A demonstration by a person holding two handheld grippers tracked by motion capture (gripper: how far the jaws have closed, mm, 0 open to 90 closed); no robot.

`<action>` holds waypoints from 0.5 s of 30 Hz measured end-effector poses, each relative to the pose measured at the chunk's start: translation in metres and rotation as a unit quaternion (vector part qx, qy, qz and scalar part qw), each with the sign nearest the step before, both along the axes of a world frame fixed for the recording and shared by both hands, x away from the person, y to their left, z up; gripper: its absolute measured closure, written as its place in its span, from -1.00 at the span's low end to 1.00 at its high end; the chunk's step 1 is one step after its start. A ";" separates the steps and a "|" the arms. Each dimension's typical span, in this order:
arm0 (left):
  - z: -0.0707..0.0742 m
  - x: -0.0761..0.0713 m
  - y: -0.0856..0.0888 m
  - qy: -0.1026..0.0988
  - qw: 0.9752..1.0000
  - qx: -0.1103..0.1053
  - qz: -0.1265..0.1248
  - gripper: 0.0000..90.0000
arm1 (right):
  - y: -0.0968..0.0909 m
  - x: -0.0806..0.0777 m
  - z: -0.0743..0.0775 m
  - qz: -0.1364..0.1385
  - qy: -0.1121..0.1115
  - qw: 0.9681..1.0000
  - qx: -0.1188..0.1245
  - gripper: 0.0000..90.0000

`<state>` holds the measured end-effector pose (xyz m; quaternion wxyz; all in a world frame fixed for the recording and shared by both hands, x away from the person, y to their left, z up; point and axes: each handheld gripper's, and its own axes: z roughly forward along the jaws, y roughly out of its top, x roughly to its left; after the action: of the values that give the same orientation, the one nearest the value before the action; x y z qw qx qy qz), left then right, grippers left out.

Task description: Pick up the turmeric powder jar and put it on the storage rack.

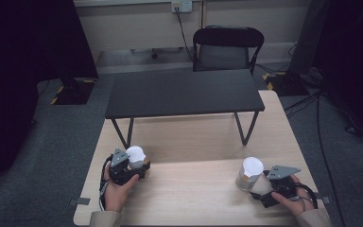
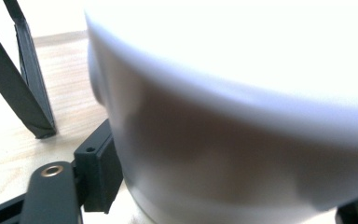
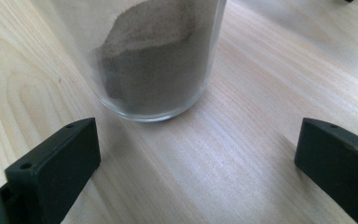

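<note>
While the high view shows both jars w/ white lids, the right gripper view shows brown powder inside the right jar [image 3: 156,60], piled higher on one side. Left gripper [image 1: 134,168] is clamped on the left jar [image 1: 135,156], near the tabletop's [image 1: 194,194] left edge; close up, its jaws hug the jar's sides. Right gripper [image 1: 260,187], jaws spread, sits just short of its jar nr the right edge. Black bench [image 1: 184,92] straddles the tabletop's far part; chair [image 1: 227,47] beyond.

Between my two hands the middle of the desk [image 1: 194,189] was free for passing. Toward the far edge, the black bench [image 1: 184,92] and its legs blocked the way. A jar [image 1: 249,174] stood near the right edge.
</note>
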<state>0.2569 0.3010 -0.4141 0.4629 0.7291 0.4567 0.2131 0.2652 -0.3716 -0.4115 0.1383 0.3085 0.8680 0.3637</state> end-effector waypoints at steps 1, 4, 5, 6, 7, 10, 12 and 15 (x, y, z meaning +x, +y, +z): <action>0.000 0.000 0.000 -0.002 1.000 0.000 0.000 -0.42 | 0.000 0.000 0.000 0.000 0.000 1.000 0.000 -1.00; 0.001 0.000 0.000 -0.004 1.000 0.004 -0.002 -0.39 | 0.000 0.000 0.000 0.000 0.000 1.000 0.000 -1.00; 0.001 0.000 0.000 -0.004 1.000 0.004 -0.002 -0.39 | 0.000 0.000 0.000 0.000 0.000 1.000 0.000 -1.00; 0.001 0.000 0.000 -0.004 1.000 0.003 -0.002 -0.39 | 0.000 0.000 0.000 0.000 0.000 1.000 0.000 -1.00; 0.001 0.000 0.000 -0.004 1.000 0.004 -0.002 -0.39 | 0.000 0.000 0.000 0.000 0.000 1.000 0.000 -1.00; 0.001 0.000 -0.001 -0.005 1.000 0.007 -0.003 -0.38 | 0.000 0.000 0.000 0.000 0.000 1.000 0.000 -1.00; 0.001 0.000 -0.001 -0.005 1.000 0.007 -0.002 -0.38 | 0.000 0.000 0.000 0.000 0.000 1.000 0.000 -1.00; 0.002 0.000 -0.002 -0.006 1.000 0.008 -0.002 -0.37 | 0.000 0.000 0.000 0.000 0.000 1.000 0.000 -1.00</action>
<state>0.2570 0.2991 -0.4125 0.4600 0.7327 0.4507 0.2200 0.2653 -0.3716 -0.4115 0.1382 0.3085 0.8680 0.3637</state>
